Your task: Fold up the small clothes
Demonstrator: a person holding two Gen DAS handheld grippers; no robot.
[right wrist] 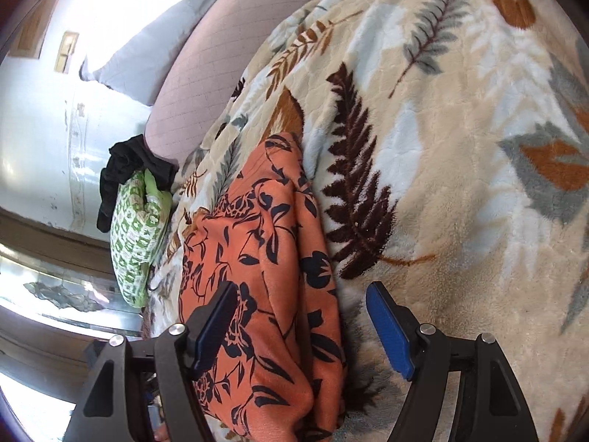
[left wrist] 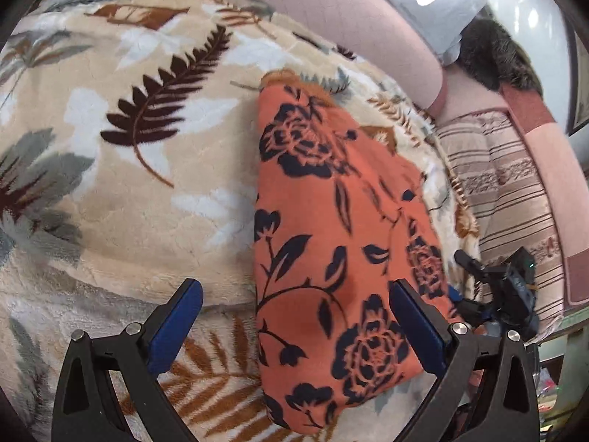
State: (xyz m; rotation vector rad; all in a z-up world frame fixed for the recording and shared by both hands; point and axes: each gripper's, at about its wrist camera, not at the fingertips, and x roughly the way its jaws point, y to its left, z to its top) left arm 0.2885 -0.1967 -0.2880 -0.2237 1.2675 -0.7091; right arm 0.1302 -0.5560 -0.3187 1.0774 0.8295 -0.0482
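Fleece bedding with a leaf print covers the bed [left wrist: 121, 199], and your orange floral garment [left wrist: 331, 228] lies on it as a long folded strip near the bed's edge, its long axis running away from you along both tools' line of sight. Your left tool [left wrist: 294, 316] has its jaws apart, empty, straddling the strip's near left edge, while your right tool [right wrist: 302, 316] is also spread and empty over the near end from the other side. Both sit close; the left looks better centred on the near end.
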